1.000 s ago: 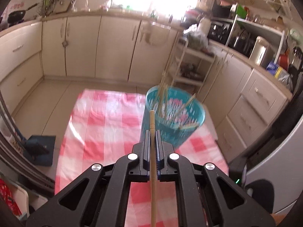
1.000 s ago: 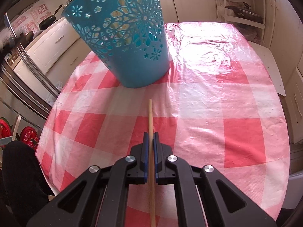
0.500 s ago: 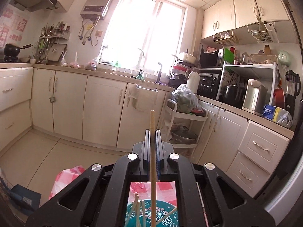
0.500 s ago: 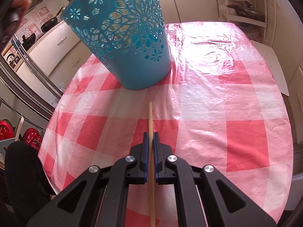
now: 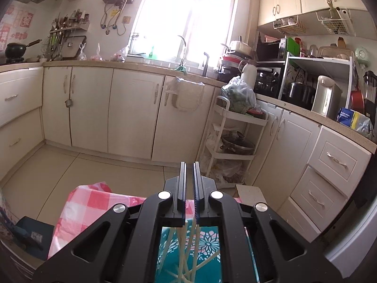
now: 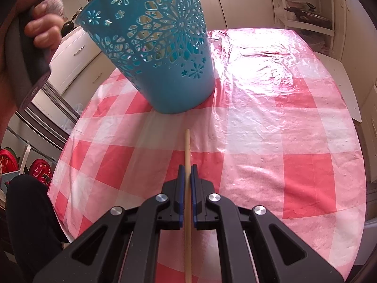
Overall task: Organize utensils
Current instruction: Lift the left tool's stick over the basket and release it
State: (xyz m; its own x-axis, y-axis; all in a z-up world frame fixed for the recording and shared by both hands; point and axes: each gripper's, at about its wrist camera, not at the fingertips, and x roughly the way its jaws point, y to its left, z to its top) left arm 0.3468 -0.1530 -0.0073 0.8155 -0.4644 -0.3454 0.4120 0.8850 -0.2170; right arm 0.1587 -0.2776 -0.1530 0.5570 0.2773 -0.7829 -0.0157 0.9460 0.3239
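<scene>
A blue cut-out plastic basket [image 6: 162, 54] stands on the red-and-white checked tablecloth [image 6: 294, 122]. In the left wrist view it shows from above [image 5: 207, 245], holding several pale chopsticks [image 5: 182, 252]. My left gripper [image 5: 189, 165] is right above the basket, its jaws slightly apart and empty. My right gripper [image 6: 187, 166] is shut on a wooden chopstick [image 6: 187, 146], held low over the cloth, its tip pointing at the basket's base. The hand holding the left gripper [image 6: 44, 23] shows at the upper left of the right wrist view.
Kitchen cabinets [image 5: 132, 108] and a white rolling rack [image 5: 233, 141] stand beyond the table. A white board [image 6: 341, 82] lies past the table's right edge. A dark-clothed leg [image 6: 26, 207] is at the table's left edge.
My left gripper rose and tilted up over the basket, then opened; the chopstick it held has dropped into the basket. My right gripper stays nearly still with its chopstick.
</scene>
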